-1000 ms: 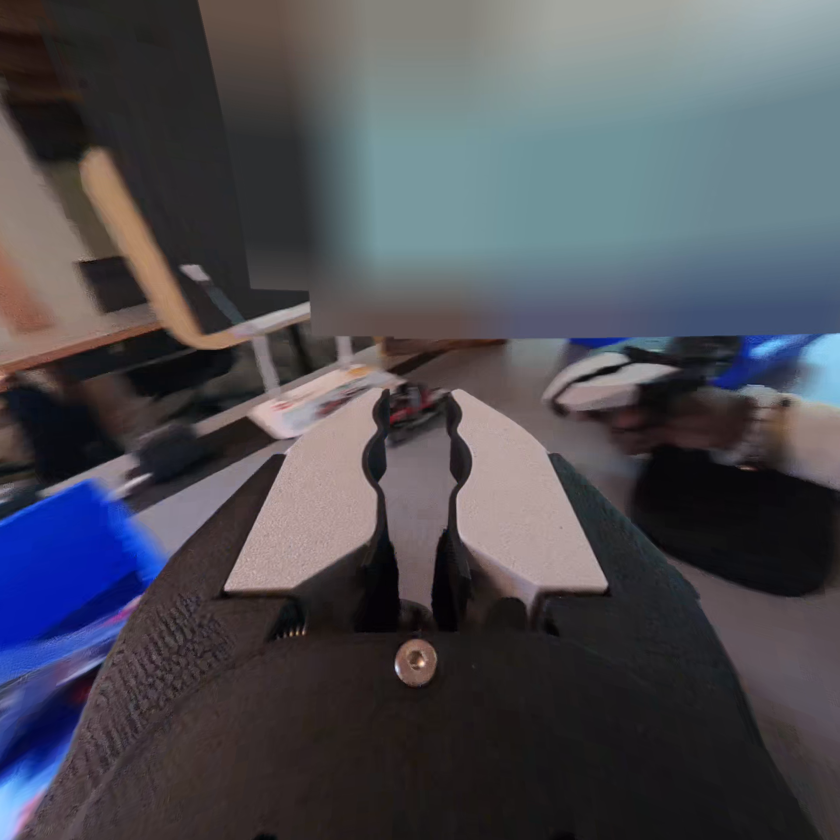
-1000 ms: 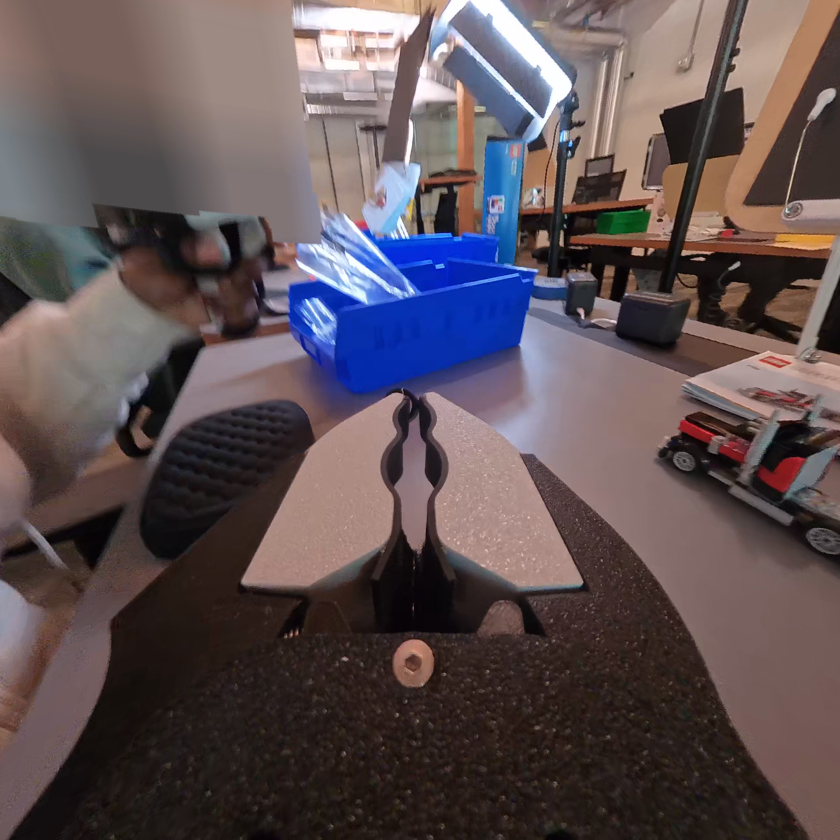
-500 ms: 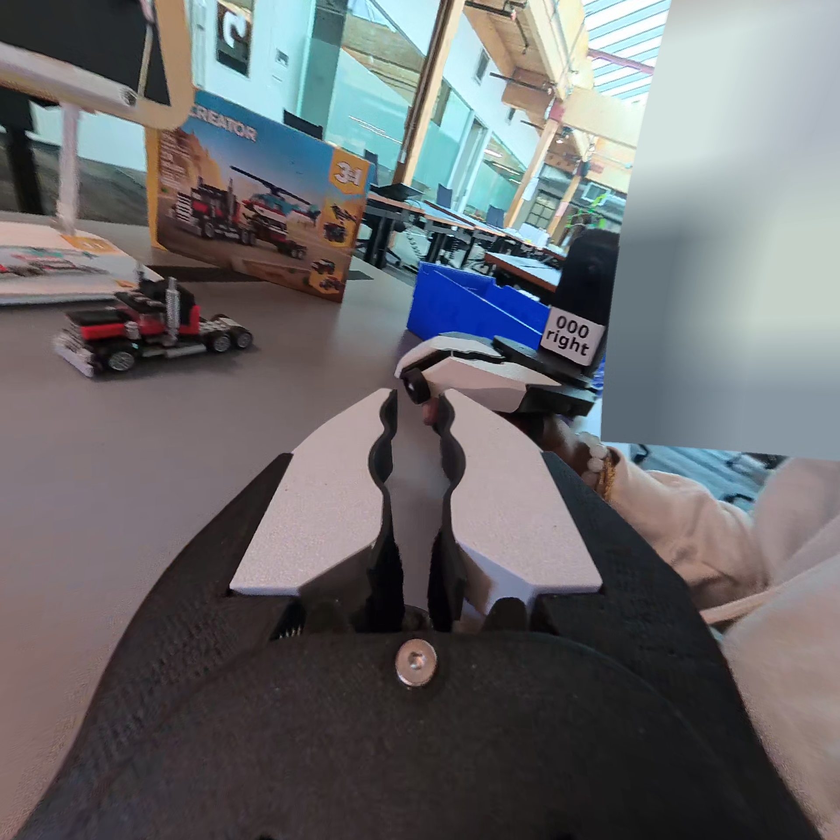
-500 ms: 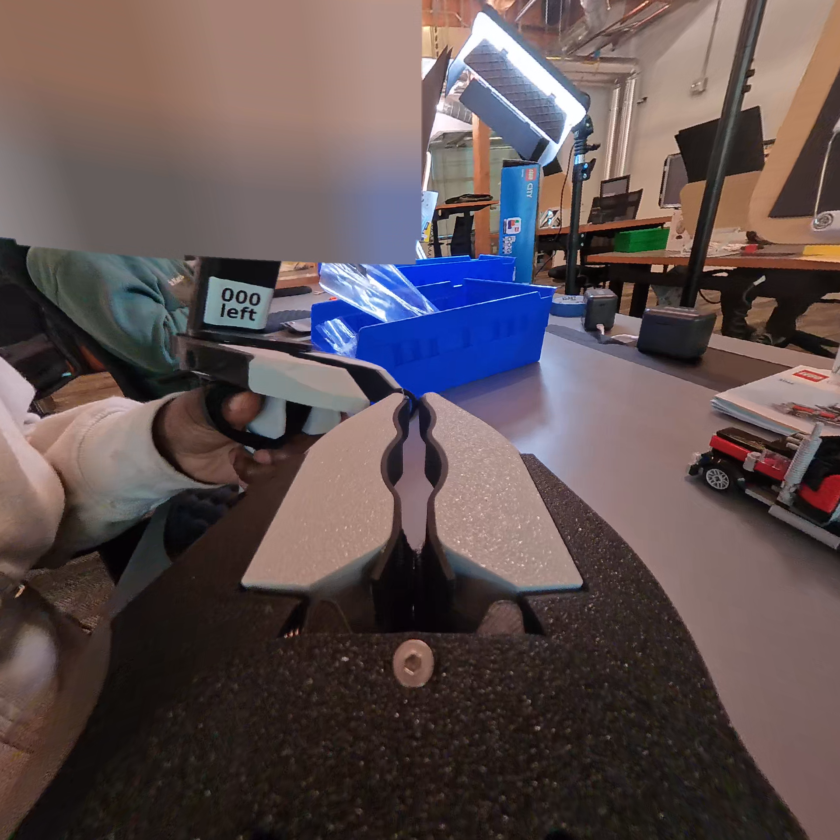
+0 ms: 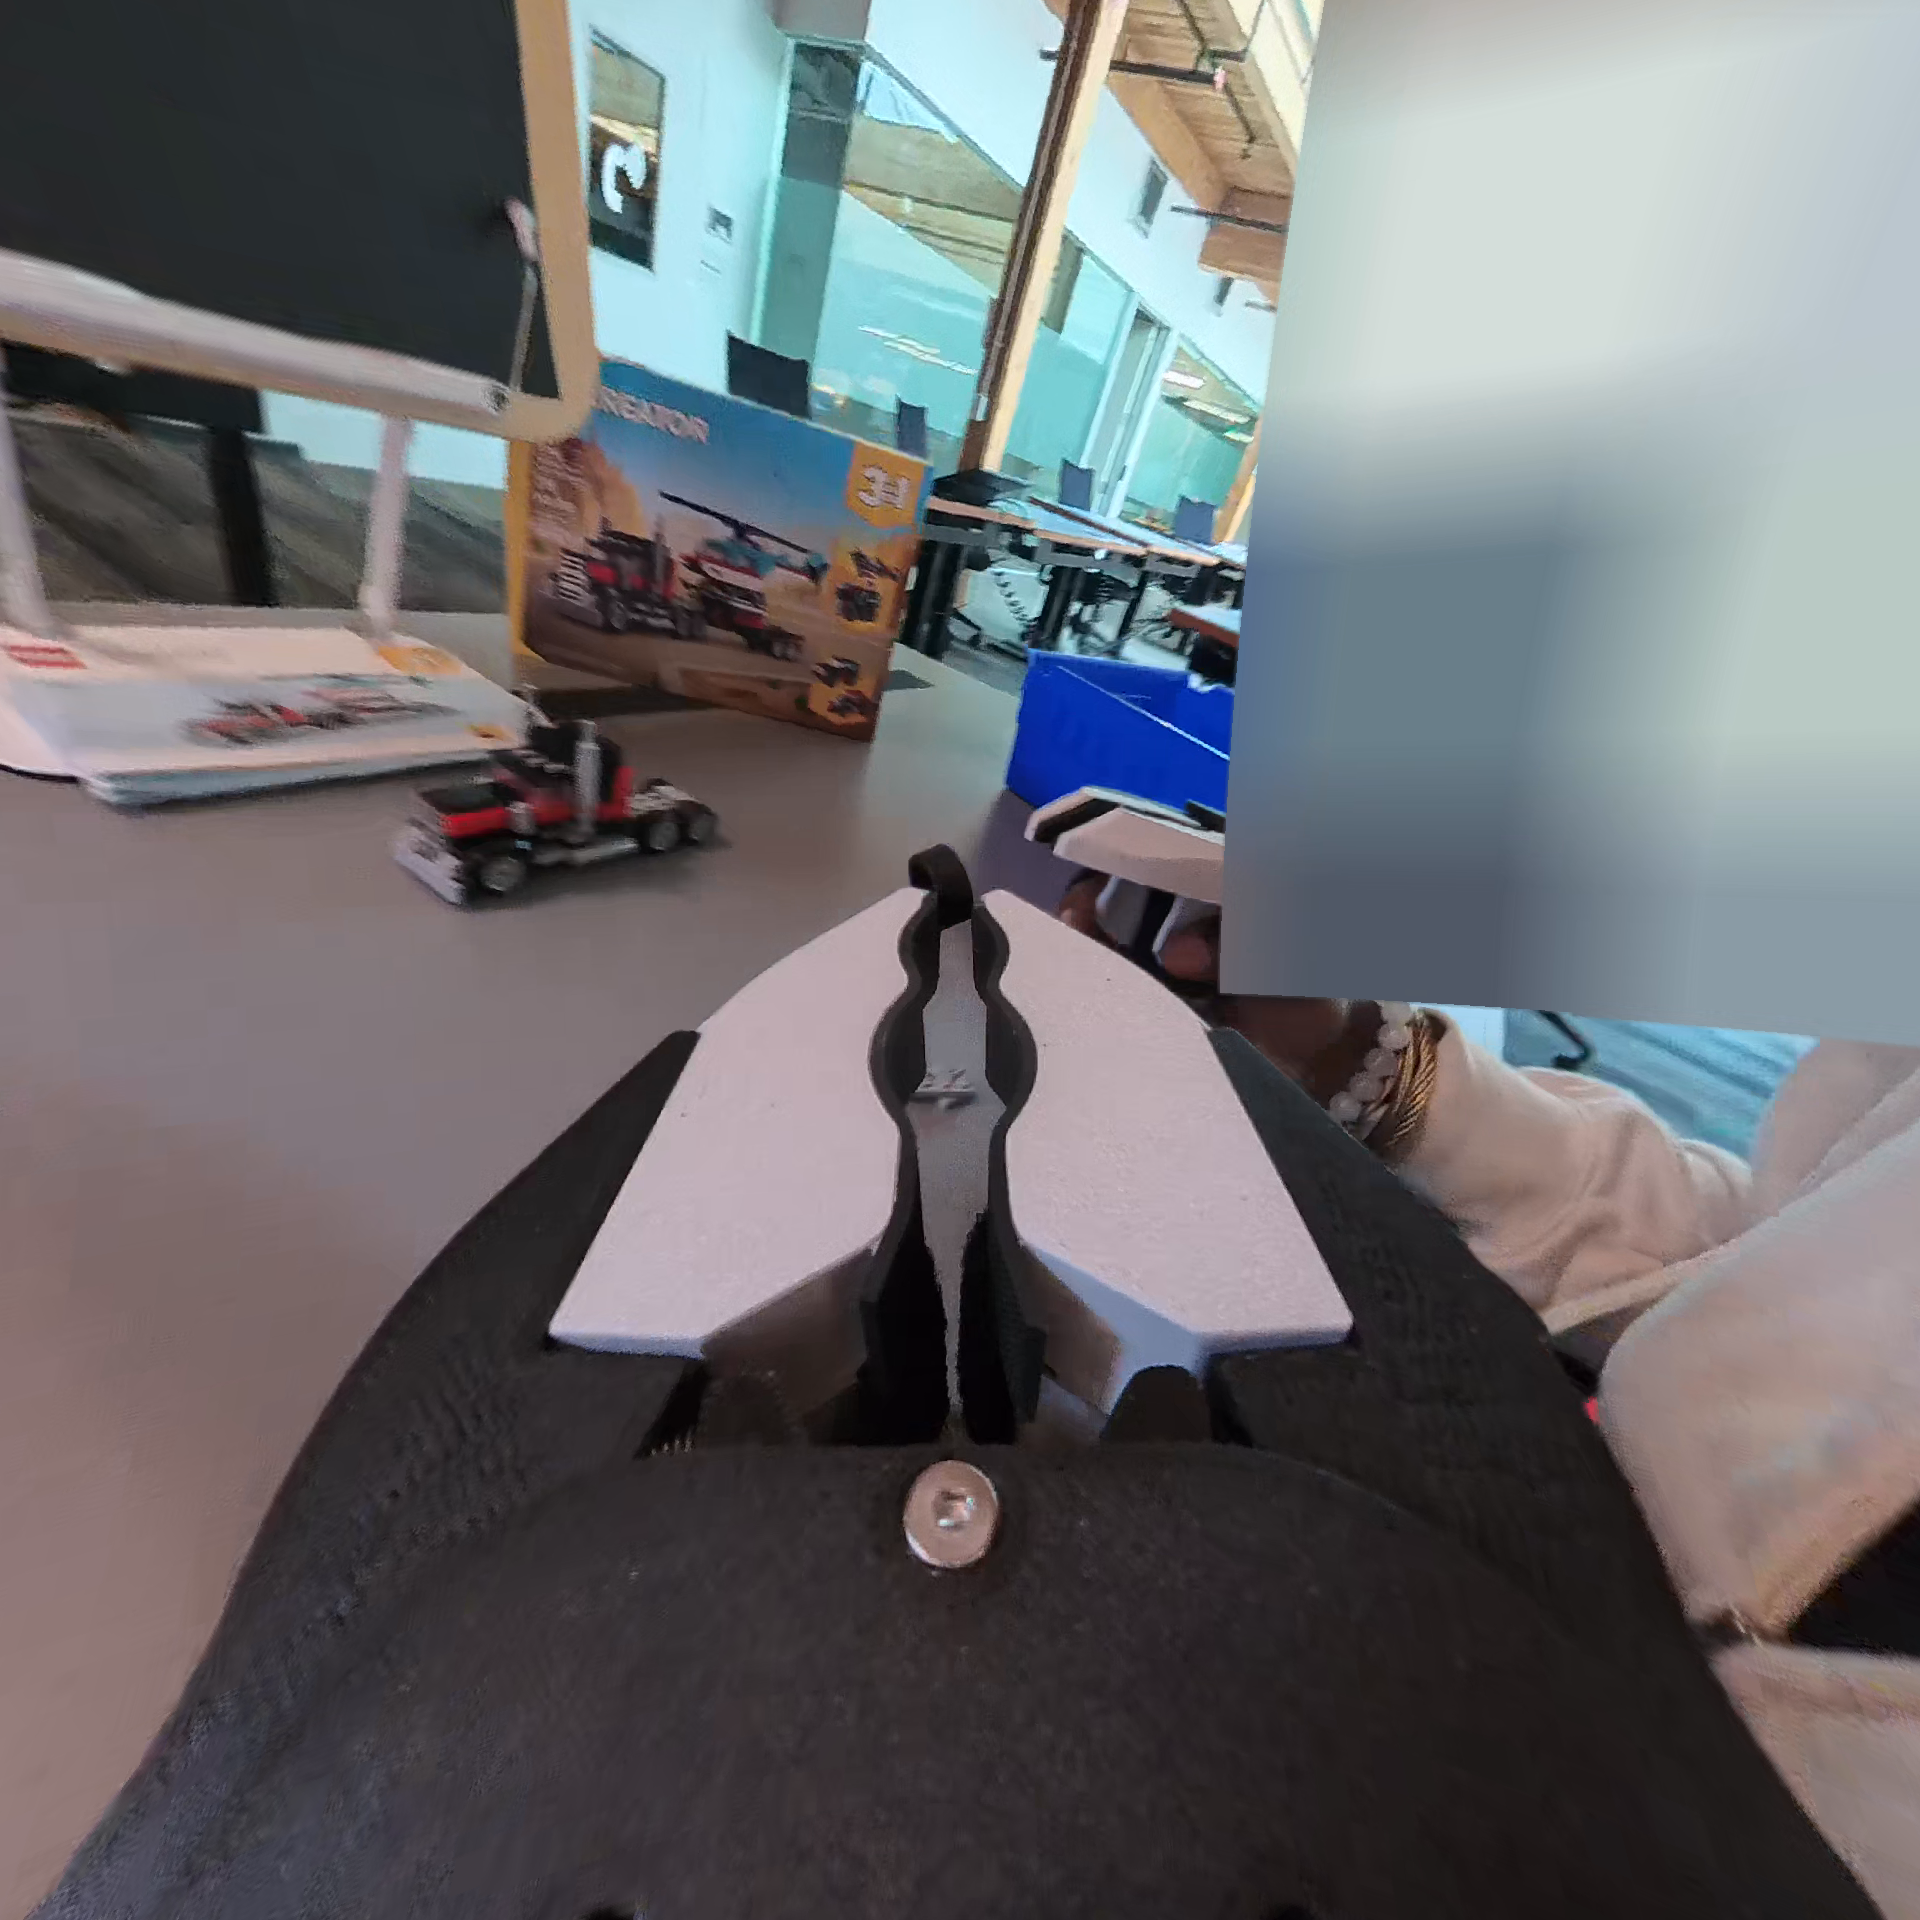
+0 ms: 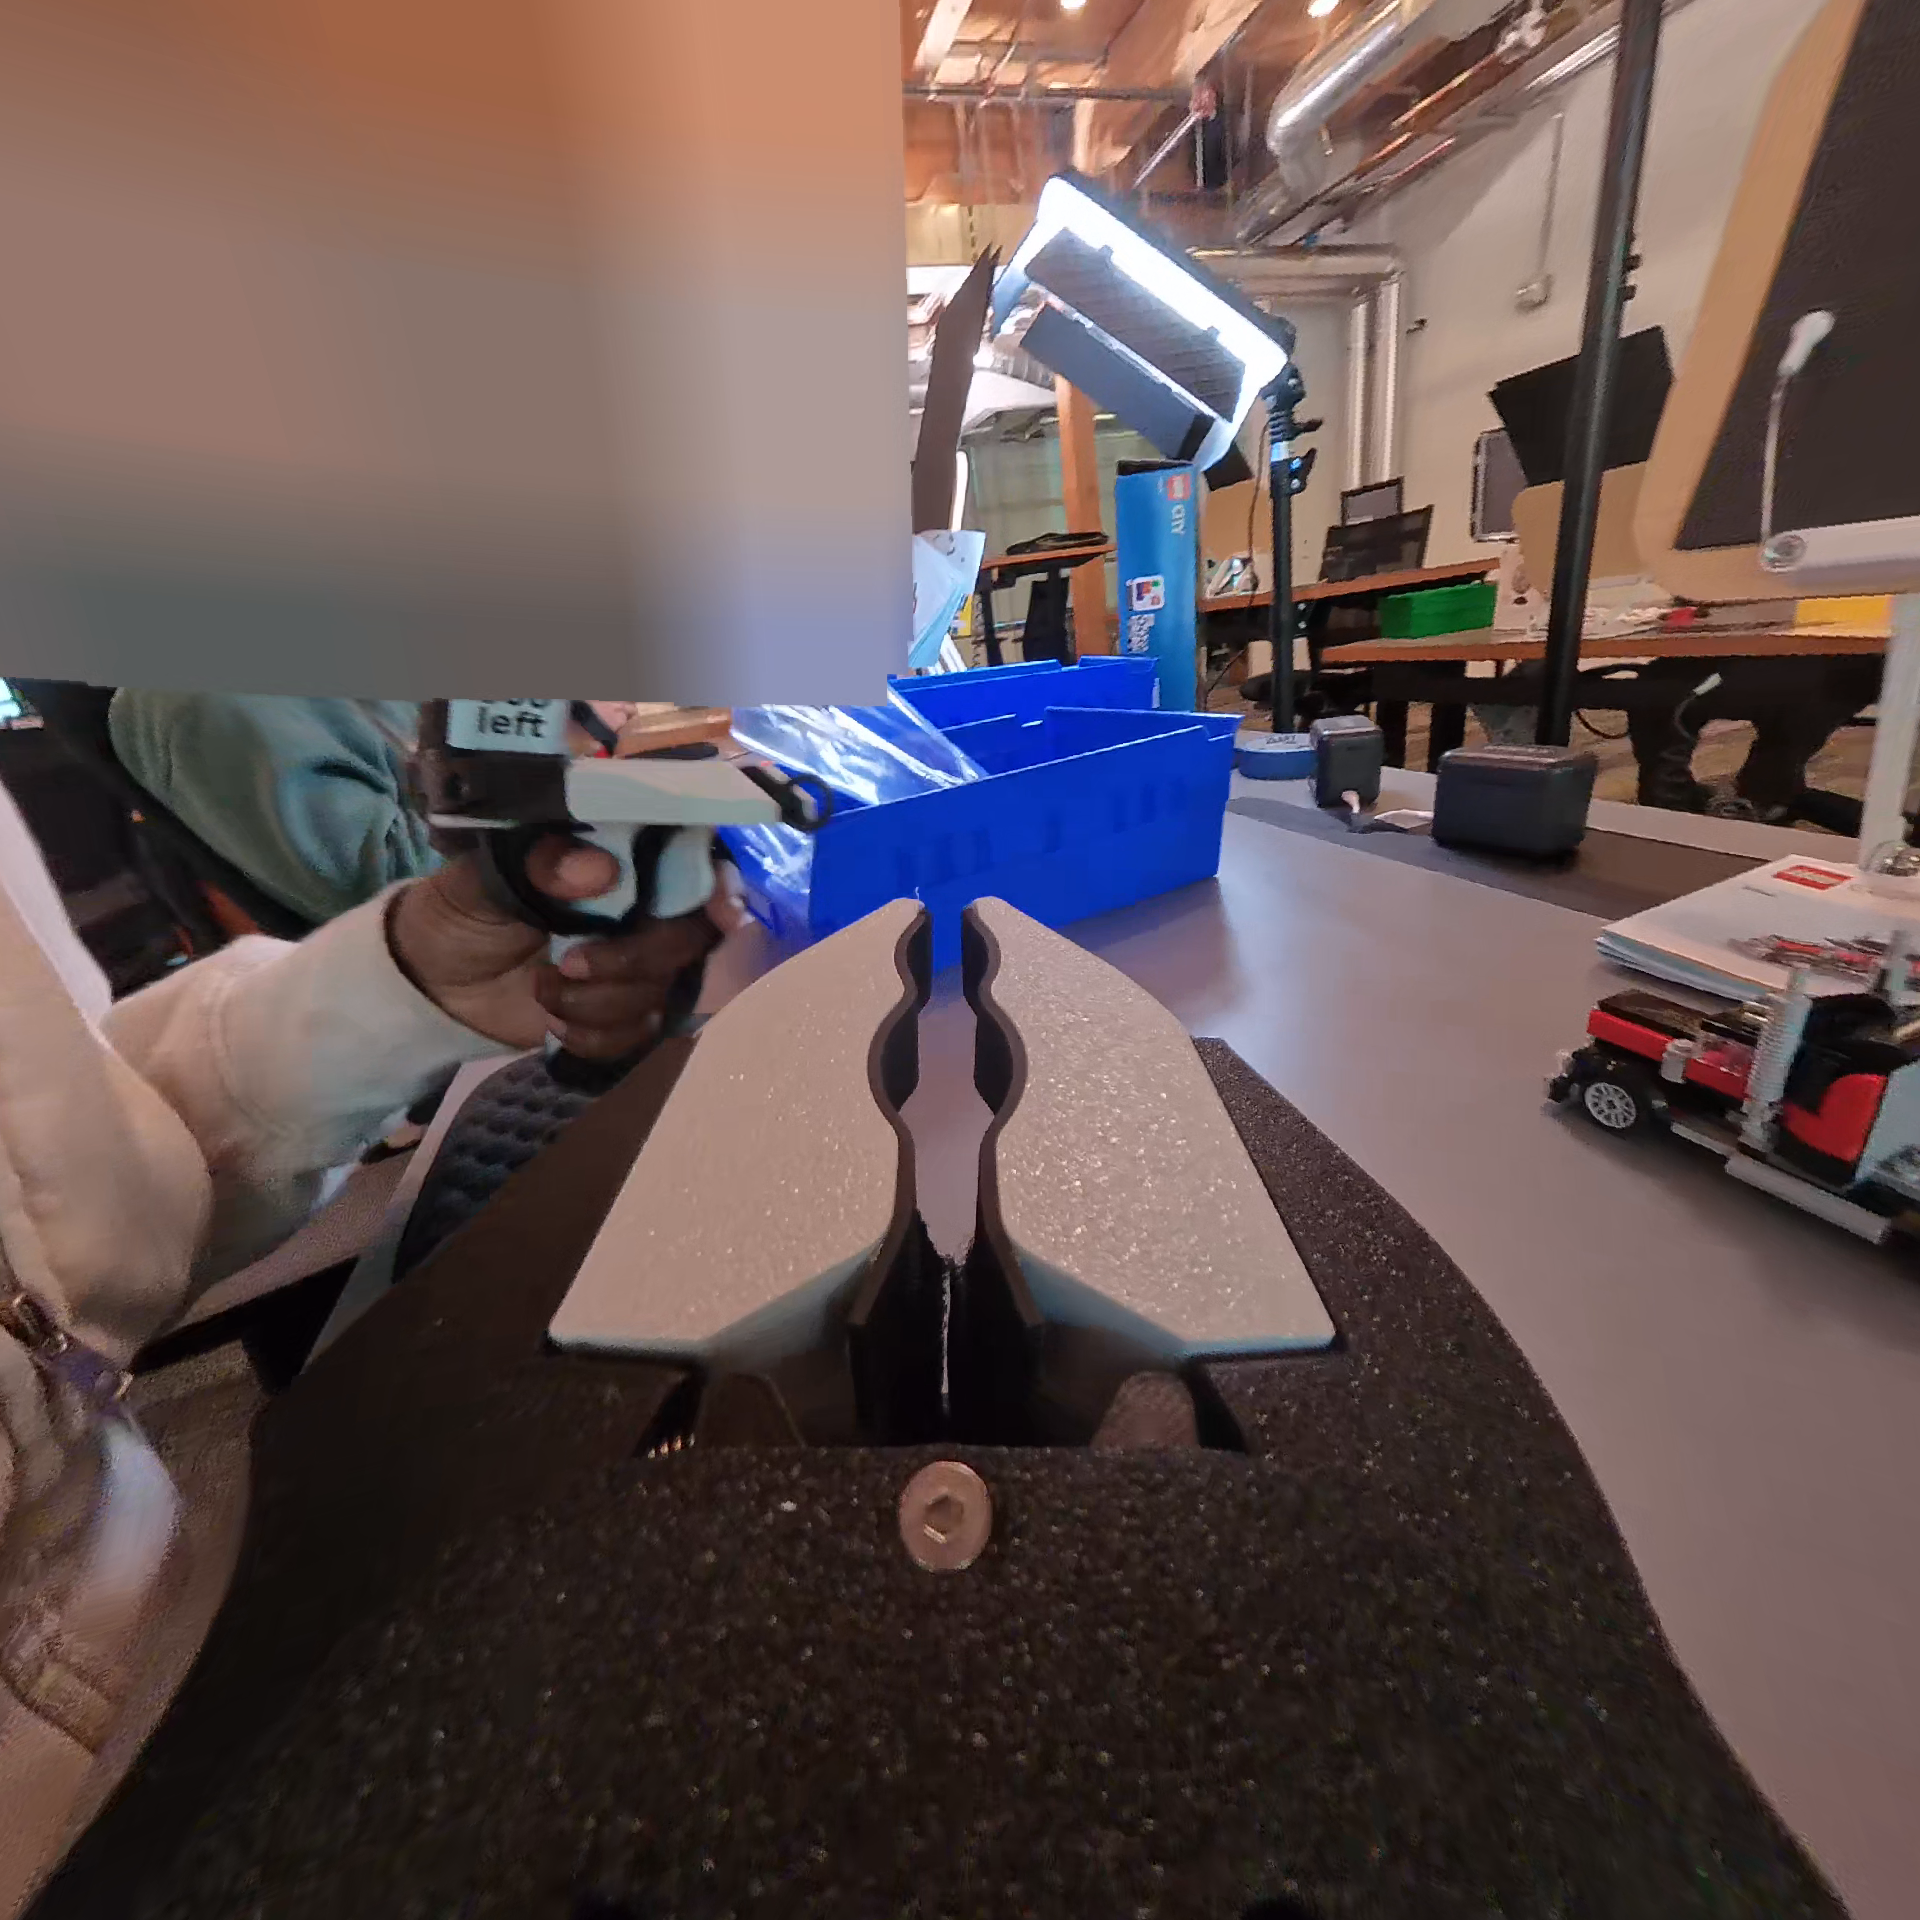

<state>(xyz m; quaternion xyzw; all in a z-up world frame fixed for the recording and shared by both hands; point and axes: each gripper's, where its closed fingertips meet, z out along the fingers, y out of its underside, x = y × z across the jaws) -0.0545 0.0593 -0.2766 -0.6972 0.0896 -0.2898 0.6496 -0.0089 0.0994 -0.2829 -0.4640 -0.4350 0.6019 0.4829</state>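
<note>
Toy truck (image 5: 551, 821), red and black, stands on the grey table (image 5: 260, 1039). Nearer than the truck, we see the left gripper (image 5: 943, 902) pinching a small black ring (image 5: 943, 878). Right of it, the right gripper (image 6: 943, 914) hovers slightly parted and bare, near the blue bin (image 6: 1018, 831).

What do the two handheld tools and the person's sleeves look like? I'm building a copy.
Each tool has pale grey fingers with wavy black pads on a rough black body. A white label tops the left. Sleeves are cream; a bead bracelet circles one wrist.
</note>
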